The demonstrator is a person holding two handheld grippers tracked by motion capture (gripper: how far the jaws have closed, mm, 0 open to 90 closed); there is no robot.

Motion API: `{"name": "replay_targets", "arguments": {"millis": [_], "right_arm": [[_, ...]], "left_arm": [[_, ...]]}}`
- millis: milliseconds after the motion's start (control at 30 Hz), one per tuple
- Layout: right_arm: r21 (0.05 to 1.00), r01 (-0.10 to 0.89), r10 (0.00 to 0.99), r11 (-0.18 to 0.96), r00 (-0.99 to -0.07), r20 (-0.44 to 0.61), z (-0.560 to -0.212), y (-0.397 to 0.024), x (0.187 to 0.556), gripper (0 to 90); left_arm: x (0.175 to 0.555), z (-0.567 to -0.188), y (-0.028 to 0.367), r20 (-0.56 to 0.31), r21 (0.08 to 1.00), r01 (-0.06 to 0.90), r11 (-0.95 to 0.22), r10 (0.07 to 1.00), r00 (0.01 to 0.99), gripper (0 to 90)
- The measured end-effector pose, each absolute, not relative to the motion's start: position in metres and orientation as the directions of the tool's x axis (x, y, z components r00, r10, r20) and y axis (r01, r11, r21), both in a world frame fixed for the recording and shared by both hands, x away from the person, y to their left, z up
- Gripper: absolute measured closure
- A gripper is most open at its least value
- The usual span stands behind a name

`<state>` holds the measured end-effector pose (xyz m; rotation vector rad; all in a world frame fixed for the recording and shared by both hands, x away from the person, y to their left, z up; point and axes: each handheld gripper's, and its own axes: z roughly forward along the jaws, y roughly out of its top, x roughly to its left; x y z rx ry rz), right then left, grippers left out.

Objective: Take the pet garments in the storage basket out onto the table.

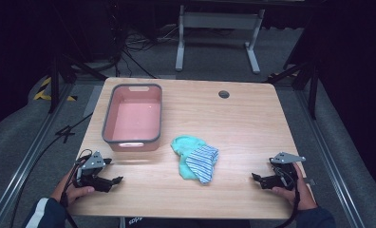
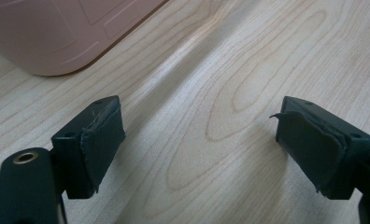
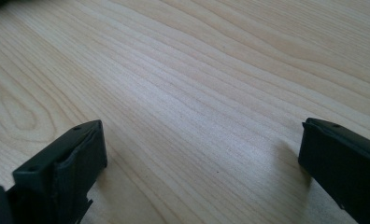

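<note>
Crumpled teal cloth (image 1: 185,153) and striped blue-white cloth (image 1: 202,161) lay untouched mid-table, beside the empty pink plastic basin (image 1: 132,116); left gripper (image 1: 111,181) and right gripper (image 1: 258,178) rested apart, jaws spread, grasping nothing; apparently nothing begun.

A light wood-grain bench (image 1: 252,118) with rounded corners stands on grey carpet (image 1: 15,137) in a dim room, a round cable hole (image 1: 224,94) near its far edge. Beyond it, the white legs of a second frame (image 1: 219,28) rise from the floor, with black cables (image 1: 134,47) tangled to their left. Metal rails (image 1: 29,156) run along both sides of the bench, and yellow-and-black hazard tape (image 1: 43,89) marks the floor at left. The room's edges fall into darkness.
</note>
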<state>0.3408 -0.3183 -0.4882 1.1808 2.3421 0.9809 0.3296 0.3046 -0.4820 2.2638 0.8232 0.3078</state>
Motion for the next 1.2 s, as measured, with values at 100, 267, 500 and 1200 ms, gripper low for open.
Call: {"name": "replay_targets", "arguments": {"millis": [100, 267, 500, 1200], "right_arm": [[0.71, 0.568, 0.802, 0.417, -0.597, 0.007, -0.4882, -0.3183, 0.3408, 1.3], [0.71, 0.569, 0.804, 0.416, -0.595, 0.006, -0.4881, -0.3182, 0.3406, 1.2], [0.71, 0.569, 0.804, 0.416, -0.595, 0.006, -0.4881, -0.3182, 0.3406, 1.2], [0.71, 0.568, 0.802, 0.416, -0.597, 0.007, -0.4881, -0.3184, 0.3405, 1.4]], "left_arm": [[0.3303, -0.4827, 0.3041, -0.017, 0.69, 0.469, -0.551, 0.636, 0.771, 14.4], [0.3302, -0.4827, 0.304, -0.017, 0.69, 0.47, -0.551, 0.637, 0.771, 14.4], [0.3302, -0.4827, 0.304, -0.017, 0.69, 0.47, -0.551, 0.637, 0.771, 14.4], [0.3326, -0.4828, 0.3021, -0.014, 0.685, 0.474, -0.553, 0.641, 0.768, 12.0]]}}
